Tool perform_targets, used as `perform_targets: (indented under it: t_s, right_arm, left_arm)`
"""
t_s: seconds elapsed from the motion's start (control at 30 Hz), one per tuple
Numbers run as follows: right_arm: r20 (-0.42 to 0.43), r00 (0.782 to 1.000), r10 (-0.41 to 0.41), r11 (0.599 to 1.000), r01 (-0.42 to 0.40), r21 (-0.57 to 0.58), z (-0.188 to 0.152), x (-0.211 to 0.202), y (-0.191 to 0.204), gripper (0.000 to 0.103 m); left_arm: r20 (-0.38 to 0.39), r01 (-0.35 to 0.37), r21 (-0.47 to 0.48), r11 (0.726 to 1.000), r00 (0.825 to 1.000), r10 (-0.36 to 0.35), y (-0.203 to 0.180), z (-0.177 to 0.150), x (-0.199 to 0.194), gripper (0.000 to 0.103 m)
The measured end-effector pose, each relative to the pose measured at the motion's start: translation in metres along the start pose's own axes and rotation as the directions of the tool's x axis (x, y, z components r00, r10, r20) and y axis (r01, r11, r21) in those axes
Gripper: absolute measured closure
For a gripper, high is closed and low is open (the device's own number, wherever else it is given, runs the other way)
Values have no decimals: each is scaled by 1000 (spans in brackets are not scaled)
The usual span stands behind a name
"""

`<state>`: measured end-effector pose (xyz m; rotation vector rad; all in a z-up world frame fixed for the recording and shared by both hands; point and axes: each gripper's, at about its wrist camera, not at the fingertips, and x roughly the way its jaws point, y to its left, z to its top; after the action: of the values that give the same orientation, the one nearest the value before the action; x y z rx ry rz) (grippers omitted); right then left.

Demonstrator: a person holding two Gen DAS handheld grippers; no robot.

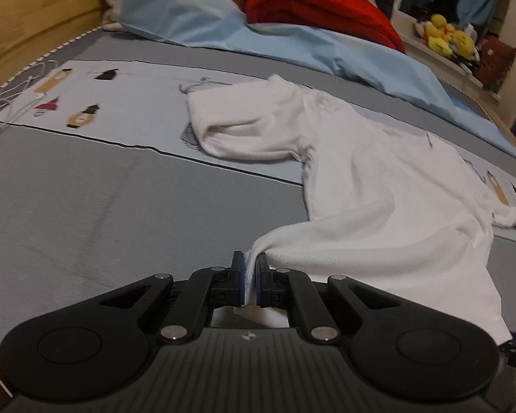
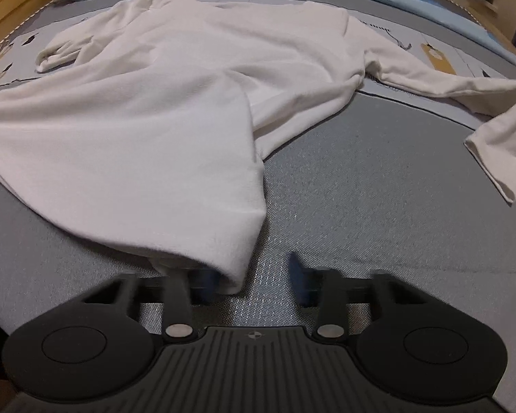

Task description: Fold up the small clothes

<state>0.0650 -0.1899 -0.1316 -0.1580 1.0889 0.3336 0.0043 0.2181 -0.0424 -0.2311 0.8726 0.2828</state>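
A white long-sleeved top (image 1: 378, 186) lies spread on the grey bed cover (image 1: 103, 206), one sleeve folded at the far left. My left gripper (image 1: 250, 268) is shut on the near hem corner of the top, and the cloth stretches taut away from it. In the right wrist view the same top (image 2: 161, 117) fills the left and middle, its right sleeve (image 2: 464, 96) trailing to the right. My right gripper (image 2: 254, 282) is open, low over the bed, with the other hem corner (image 2: 234, 265) lying by its left finger.
A light blue pillow and sheet (image 1: 189, 10), a red blanket (image 1: 320, 7) and cream folded blankets lie at the bed's head. A wooden bed frame (image 1: 24, 17) runs along the left. White cables (image 1: 3, 103) lie at the left edge. Yellow plush toys (image 1: 447, 34) sit on a shelf at right.
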Motion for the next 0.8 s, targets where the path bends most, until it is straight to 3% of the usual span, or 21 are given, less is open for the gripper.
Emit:
perform_targets:
  t_s: [0.03, 0.1, 0.17, 0.27, 0.3, 0.33, 0.37, 0.43, 0.47, 0.5, 0.57, 0.63, 0.7, 0.73, 0.8]
  right_arm:
    - [10, 1000, -7, 1000, 7, -12, 1, -2, -2, 95]
    - [68, 997, -33, 999, 35, -38, 4, -16, -7, 98]
    - [193, 976, -100, 990, 117, -78, 9, -45, -12, 99]
    - [432, 879, -200, 937, 300, -177, 2, -102, -9, 99]
    - [486, 845, -224, 903, 368, -224, -5, -115, -6, 99]
    - [505, 828, -242, 868, 417, -268, -14, -122, -5, 99]
    - [491, 833, -256, 844, 440, -307, -21, -122, -5, 99]
    - [332, 911, -244, 834, 372, -409, -37, -107, -10, 99]
    - [251, 940, -232, 829, 326, -455, -45, -97, -10, 99]
    - [179, 960, -215, 832, 276, -481, -51, -88, -11, 99]
    - [50, 988, -147, 893, 154, -424, -54, -77, -24, 99]
    - [86, 991, -106, 954, 126, -272, -47, -86, -50, 92]
    - [169, 984, -52, 997, 59, -39, -36, -103, -84, 71]
    - [197, 980, -20, 996, 4, 84, -33, -108, -103, 60]
    - [211, 977, 19, 952, -82, 295, -32, -104, -134, 59]
  left_arm:
    - [-1, -4, -5, 1000, 1000, 4, 2, 1, 1, 97]
    - [-9, 5, -18, 1000, 1000, -5, 4, 2, 0, 97]
    - [-13, 29, -19, 999, 999, -30, 4, 1, -2, 97]
    - [-30, 111, 13, 994, 993, -110, -3, -2, -9, 97]
    - [-48, 136, 48, 990, 990, -134, -7, -4, -13, 97]
    - [-75, 156, 75, 985, 986, -151, -11, -8, -14, 97]
    - [-121, 172, 98, 980, 980, -160, -14, -12, -12, 97]
    - [-234, 173, 128, 976, 962, -140, -18, -23, -3, 97]
    - [-292, 170, 143, 975, 948, -123, -19, -29, 5, 97]
    - [-329, 167, 156, 974, 938, -108, -20, -33, 11, 97]
    - [-359, 122, 167, 978, 932, -55, -16, -36, 21, 97]
    - [-346, 108, 111, 988, 936, -63, -7, -32, 22, 96]
    - [-324, 132, 51, 990, 940, -108, 0, -26, 18, 86]
    - [-307, 144, 32, 989, 943, -128, 1, -24, 16, 80]
    - [-295, 164, 28, 986, 944, -148, -2, -20, 15, 76]
